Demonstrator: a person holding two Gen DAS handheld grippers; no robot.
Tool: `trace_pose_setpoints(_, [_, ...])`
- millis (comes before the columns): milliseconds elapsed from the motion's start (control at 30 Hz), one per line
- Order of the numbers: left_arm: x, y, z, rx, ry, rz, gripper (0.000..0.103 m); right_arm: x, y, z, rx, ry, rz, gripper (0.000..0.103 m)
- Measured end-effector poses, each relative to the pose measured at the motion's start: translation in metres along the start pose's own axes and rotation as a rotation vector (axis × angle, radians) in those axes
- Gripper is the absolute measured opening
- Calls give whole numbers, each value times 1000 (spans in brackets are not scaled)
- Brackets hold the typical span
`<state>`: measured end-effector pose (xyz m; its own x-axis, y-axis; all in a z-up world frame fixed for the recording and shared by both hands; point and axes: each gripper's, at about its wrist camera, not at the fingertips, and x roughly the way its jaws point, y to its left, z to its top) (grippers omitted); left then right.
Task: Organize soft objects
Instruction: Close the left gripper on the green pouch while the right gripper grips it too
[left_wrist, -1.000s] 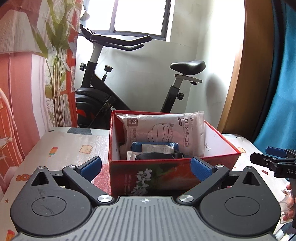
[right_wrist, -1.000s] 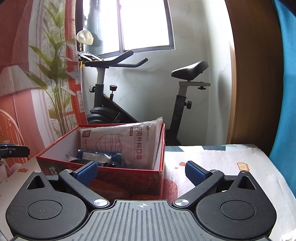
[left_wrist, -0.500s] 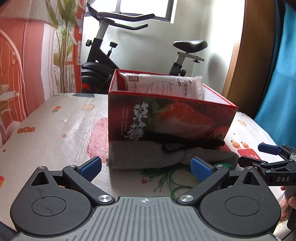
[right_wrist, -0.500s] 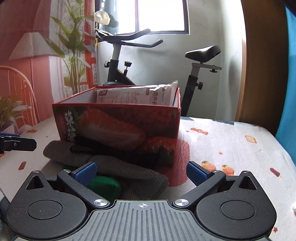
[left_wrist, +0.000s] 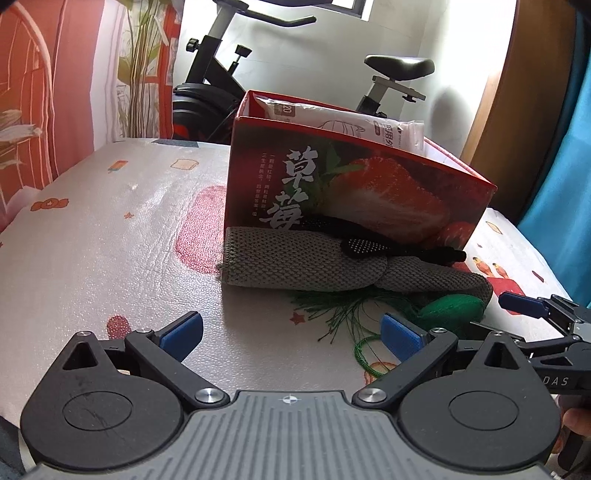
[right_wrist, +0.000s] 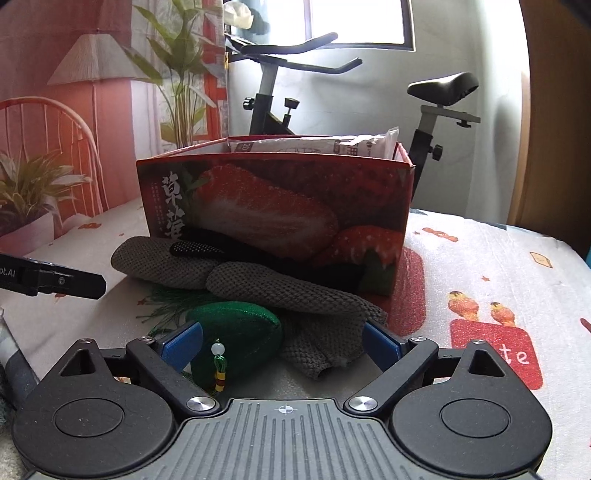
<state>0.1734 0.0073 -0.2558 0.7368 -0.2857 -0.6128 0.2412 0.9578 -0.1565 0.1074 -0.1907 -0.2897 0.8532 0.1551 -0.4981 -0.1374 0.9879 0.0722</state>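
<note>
A red strawberry-printed box (left_wrist: 354, 192) stands on the tabletop (left_wrist: 110, 229), with a white packet (left_wrist: 343, 120) upright inside it, leaning against the far wall. Against the box's near side lies a pile of soft things: a grey knitted cloth (left_wrist: 306, 262), a black dotted strap (left_wrist: 364, 245) resting on top of it, and a green pouch (right_wrist: 236, 332) with green tassel threads (left_wrist: 332, 308) spread over the tabletop.

The left gripper (left_wrist: 291, 332) hovers low over bare tabletop, just short of the grey cloth; its jaws are spread wide with nothing between them.

The right gripper (right_wrist: 282, 341) sits at the pile. Its jaws are closing: the green pouch and a fold of the grey cloth lie between the blue pads (right_wrist: 183, 343), which do not yet press on either. A beaded green cord (right_wrist: 219, 363) hangs at the pouch's near end.

An exercise bike (right_wrist: 280, 99) stands behind the tabletop.
</note>
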Motion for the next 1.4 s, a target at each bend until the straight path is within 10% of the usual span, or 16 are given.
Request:
trace_pose_setpoints(767, [13, -1, 0, -70, 52, -67, 90, 13, 19, -8, -84, 69, 87, 57])
trace_pose_setpoints(900, [27, -4, 7, -107, 79, -138, 61, 12, 20, -9, -95, 67, 102, 52])
trace_pose_setpoints(1400, [65, -49, -3, -135, 183, -418, 58, 12, 22, -9, -102, 70, 160, 51])
